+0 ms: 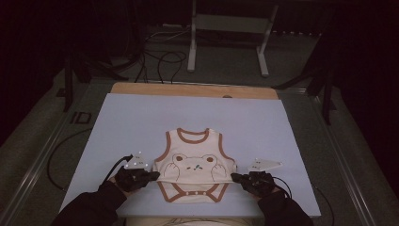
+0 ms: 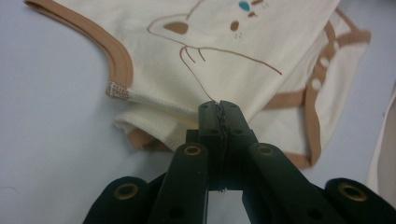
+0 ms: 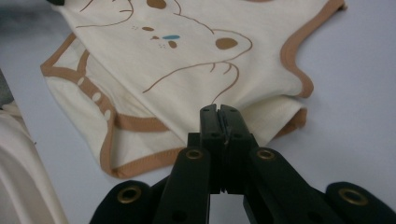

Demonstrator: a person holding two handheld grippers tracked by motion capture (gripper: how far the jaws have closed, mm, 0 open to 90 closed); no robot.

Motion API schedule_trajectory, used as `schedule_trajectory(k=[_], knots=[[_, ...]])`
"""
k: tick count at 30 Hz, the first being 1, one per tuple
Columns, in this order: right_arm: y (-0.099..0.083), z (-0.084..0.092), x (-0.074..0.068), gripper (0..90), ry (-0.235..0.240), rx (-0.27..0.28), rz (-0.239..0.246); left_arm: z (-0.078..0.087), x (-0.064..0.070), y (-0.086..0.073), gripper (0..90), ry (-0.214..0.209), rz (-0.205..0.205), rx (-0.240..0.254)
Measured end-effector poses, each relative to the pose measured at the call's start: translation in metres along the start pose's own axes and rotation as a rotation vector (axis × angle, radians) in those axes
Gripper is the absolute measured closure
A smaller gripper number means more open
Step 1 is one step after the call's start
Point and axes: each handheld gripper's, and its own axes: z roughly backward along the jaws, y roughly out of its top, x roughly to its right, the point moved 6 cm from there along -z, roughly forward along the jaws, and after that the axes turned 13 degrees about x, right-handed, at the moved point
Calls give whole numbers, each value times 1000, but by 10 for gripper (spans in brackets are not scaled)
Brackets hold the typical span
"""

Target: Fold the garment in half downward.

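Both forearms in dark sleeves enter from bottom edge, angled inward and forward. Left gripper [image 1: 153, 175] low over counter [image 1: 141, 117], pointing toward centre, jaws pressed together, thin fabric pinched between tips. Right gripper [image 1: 235, 177] mirrors it from opposite side, low, jaws likewise clamped on fabric edge. Gloved hands wrap both gripper bodies.

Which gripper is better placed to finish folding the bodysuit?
Neither alone. The left gripper and right gripper are both shut on the bodysuit at opposite ends of its fold, mirrored. The fold probably needs both moving together.
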Motion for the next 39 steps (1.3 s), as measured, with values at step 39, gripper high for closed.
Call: schedule_trajectory(k=[39], knots=[[-33,-2,-4,892,14,-85,13,-8,6,-24,893,-27,71,-42]])
